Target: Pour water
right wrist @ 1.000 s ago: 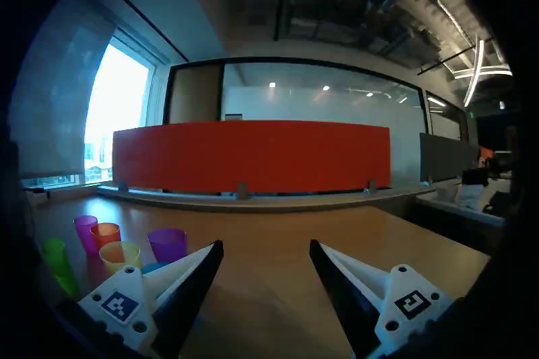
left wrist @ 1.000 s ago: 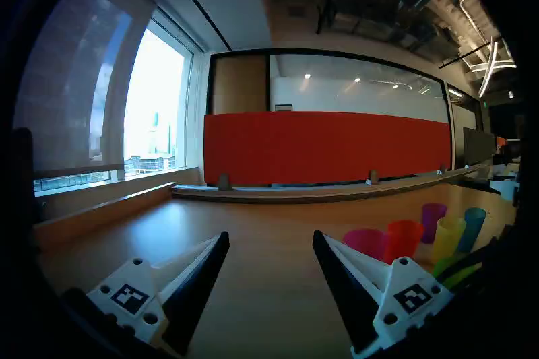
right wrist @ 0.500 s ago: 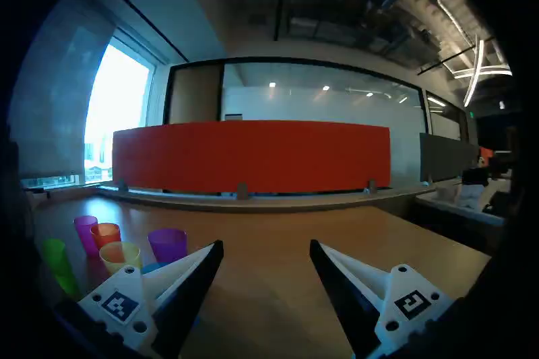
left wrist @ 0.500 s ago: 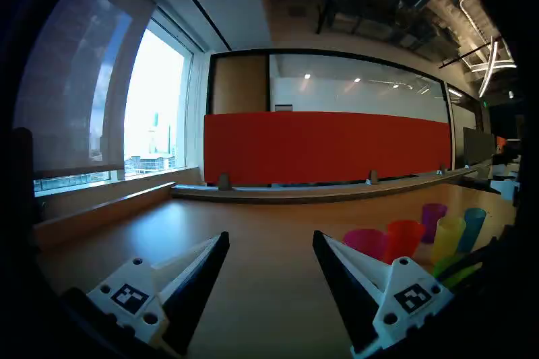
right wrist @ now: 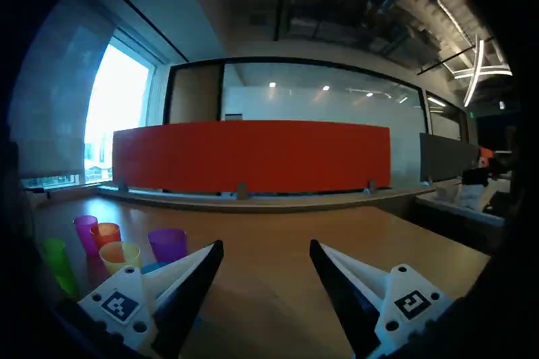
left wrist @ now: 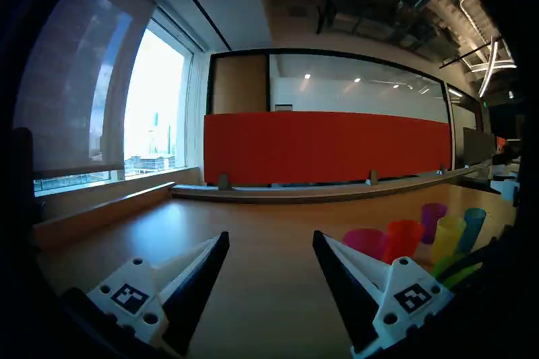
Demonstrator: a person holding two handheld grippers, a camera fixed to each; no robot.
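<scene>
Left gripper view: we're looking low along the wooden table (left wrist: 269,224), with the left gripper (left wrist: 269,271) hanging just above it, its fingers (left wrist: 195,278) standing apart and bare tabletop showing between them. We're seeing the cups grouped to the right of the right finger: pink cup (left wrist: 366,241) nearest, orange cup (left wrist: 403,238) just beside it, then yellow cup (left wrist: 448,238), purple cup (left wrist: 432,219) and teal cup (left wrist: 473,227) farther off, all upright. We can't tell whether any is holding water. The red partition (left wrist: 327,147) is running along the far table edge, and the window (left wrist: 153,116) is glaring at left. Right gripper view: the right gripper (right wrist: 266,278) is also sitting low over the table (right wrist: 283,238), its fingers (right wrist: 343,291) spread apart and clamping nothing. Here the cups are sitting to the left of the left finger: green cup (right wrist: 59,265) outermost, magenta cup (right wrist: 85,232), orange cup (right wrist: 106,232), yellow cup (right wrist: 120,254), purple cup (right wrist: 167,244), with the teal cup (right wrist: 153,267) peeking from behind the finger. The red partition (right wrist: 252,155) is crossing the background.
</scene>
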